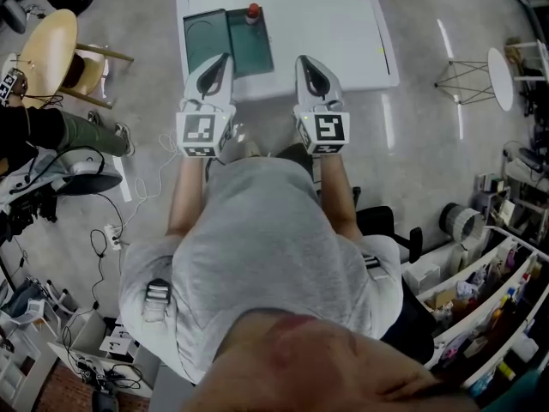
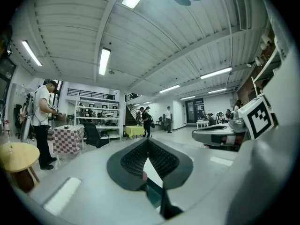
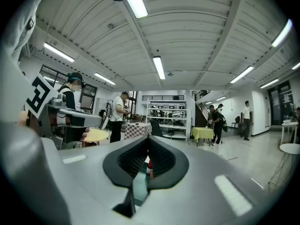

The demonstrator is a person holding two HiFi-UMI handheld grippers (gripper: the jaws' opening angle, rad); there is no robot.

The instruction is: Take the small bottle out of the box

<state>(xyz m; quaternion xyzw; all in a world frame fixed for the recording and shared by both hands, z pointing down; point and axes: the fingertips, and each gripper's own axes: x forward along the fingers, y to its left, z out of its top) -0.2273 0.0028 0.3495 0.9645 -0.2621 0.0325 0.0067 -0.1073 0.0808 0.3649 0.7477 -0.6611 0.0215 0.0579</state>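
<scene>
Small bottle [image 1: 252,12], red-capped, stands upright at the far right corner of the dark green box [image 1: 206,45], which lies along the left edge of the white table [image 1: 343,24]. I judge it light, rigid and smooth-sided, so liable to tip or slip. The body below the cap looks like the best place to pinch, with one pad on each side. My left gripper [image 1: 225,59] and right gripper [image 1: 302,61] are both held about level at the table's near edge. Each has its jaws pressed together with nothing between them, so either must spread before closing in. In the head view the left gripper shows over the box's near part, and the right gripper is to the right of the box. The box wall beside the bottle would hinder a low sideways approach. A round yellow table [image 1: 47,45] and a wire-legged side table [image 1: 500,75] stand on the floor, well apart from the work.
</scene>
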